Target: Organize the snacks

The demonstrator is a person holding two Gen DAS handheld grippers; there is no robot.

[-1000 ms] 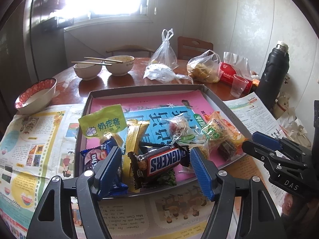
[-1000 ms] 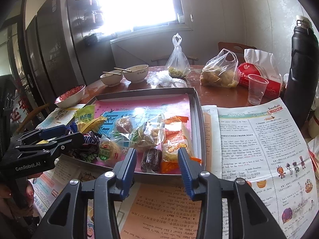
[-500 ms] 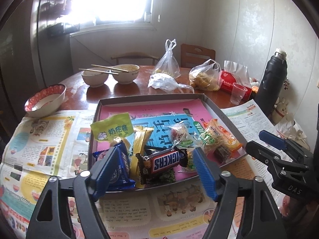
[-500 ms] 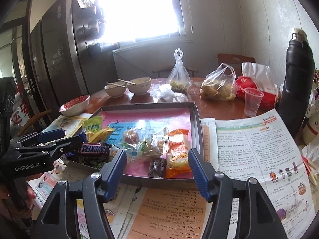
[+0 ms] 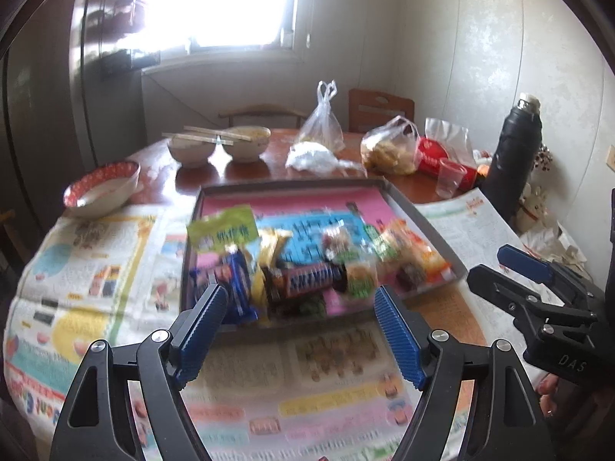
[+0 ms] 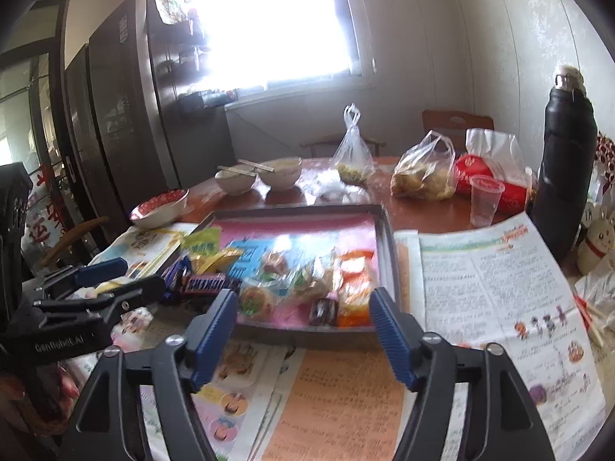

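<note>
Shallow grey metal tray (image 5: 419, 215), centre frame: pink liner with a blue printed panel. Brown Snickers bar (image 5: 307, 278) with blue lettering. Lime-green snack pouch (image 5: 223, 228). Orange wrapped snack (image 6: 355, 292). Red-rimmed white bowl (image 5: 103, 192), left. Black flask (image 6: 565, 180), right. Table (image 5: 246, 171) reddish-brown.

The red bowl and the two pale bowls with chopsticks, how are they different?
The red bowl has a red patterned inside; the two pale bowls are plain beige. The red bowl sits alone near the newspaper's edge with nothing across it; the pale bowls stand side by side farther back with chopsticks laid over their rims. All three rest upright on the brown table, outside the tray.
</note>
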